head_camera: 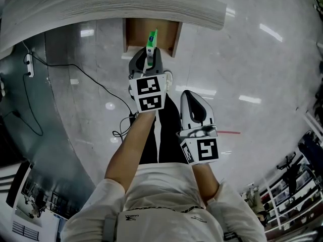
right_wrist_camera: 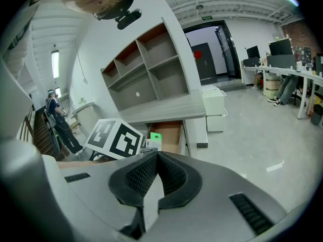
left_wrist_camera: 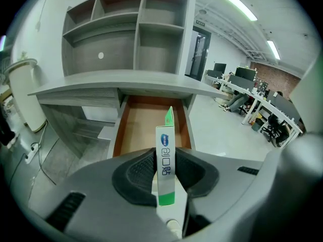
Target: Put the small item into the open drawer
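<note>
Grey shelving [left_wrist_camera: 101,57] stands on glossy pale floor [head_camera: 252,59] under strip lights [left_wrist_camera: 233,1].

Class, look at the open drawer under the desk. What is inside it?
The visible brown floor of the drawer is bare. Its near end is covered by the left hand-held gripper and the green-and-white box it grips, so that part cannot be checked.

Head view:
- Glossy pale floor [head_camera: 262,64] fills right half, ceiling lights reflected in it.
- Grey wood-grain bench [head_camera: 101,1] top curves across upper edge.
- White power strip [head_camera: 30,64] at left edge; black cable [head_camera: 103,86] trails from it toward centre.
- Short red mark [head_camera: 229,132] on floor, right of centre.

Left gripper view:
- Grey open shelf unit [left_wrist_camera: 126,29] above bench, upper left.
- Dark doorway [left_wrist_camera: 197,54] at centre.
- Light strip [left_wrist_camera: 233,1] at upper right.
- Office desks [left_wrist_camera: 252,92] at right.

Right gripper view:
- White cabinet [right_wrist_camera: 214,107] right of centre.
- Person [right_wrist_camera: 58,122] stands at left edge.
</note>
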A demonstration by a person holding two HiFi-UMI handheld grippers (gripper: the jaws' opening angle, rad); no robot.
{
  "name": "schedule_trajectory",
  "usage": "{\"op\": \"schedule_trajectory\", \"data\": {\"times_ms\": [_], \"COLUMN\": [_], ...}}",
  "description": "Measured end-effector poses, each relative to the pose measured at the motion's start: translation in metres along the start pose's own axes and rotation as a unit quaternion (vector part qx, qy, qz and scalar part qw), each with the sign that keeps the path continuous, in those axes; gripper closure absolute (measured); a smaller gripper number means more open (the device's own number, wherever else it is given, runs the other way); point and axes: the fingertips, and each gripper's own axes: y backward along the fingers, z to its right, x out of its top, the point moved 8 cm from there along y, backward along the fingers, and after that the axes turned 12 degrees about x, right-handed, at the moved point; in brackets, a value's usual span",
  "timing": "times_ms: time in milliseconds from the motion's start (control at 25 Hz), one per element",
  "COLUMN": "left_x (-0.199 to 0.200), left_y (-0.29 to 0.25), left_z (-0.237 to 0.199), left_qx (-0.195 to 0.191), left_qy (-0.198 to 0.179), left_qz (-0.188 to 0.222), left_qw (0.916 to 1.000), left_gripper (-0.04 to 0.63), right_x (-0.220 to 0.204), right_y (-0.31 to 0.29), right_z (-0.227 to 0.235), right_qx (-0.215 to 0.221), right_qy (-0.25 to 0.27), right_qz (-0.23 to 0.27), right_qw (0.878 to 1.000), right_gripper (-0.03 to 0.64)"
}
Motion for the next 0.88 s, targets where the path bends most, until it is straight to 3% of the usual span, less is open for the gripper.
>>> {"op": "schedule_trajectory", "data": {"times_ms": [120, 880], "left_x": [0.001, -0.002], "left_y": [-0.005, -0.039], "left_z": [0.001, 0.007], "left_qx": [0.002, 0.014], "left_qy": [0.001, -0.010], "left_qz": [-0.001, -0.023], "left_qw": [1.0000, 0.9996], "left_gripper": [0.495, 0.494], "right_x": [0.001, -0.001], "right_y": [-0.001, -0.007], "right_z": [0.000, 0.017], "right_qx": [-0.003, -0.006], "right_qy": [0.022, 0.007], "right_qz": [-0.007, -0.016], "right_qw": [1.000, 1.000], "right_gripper": [0.586, 0.586]}}
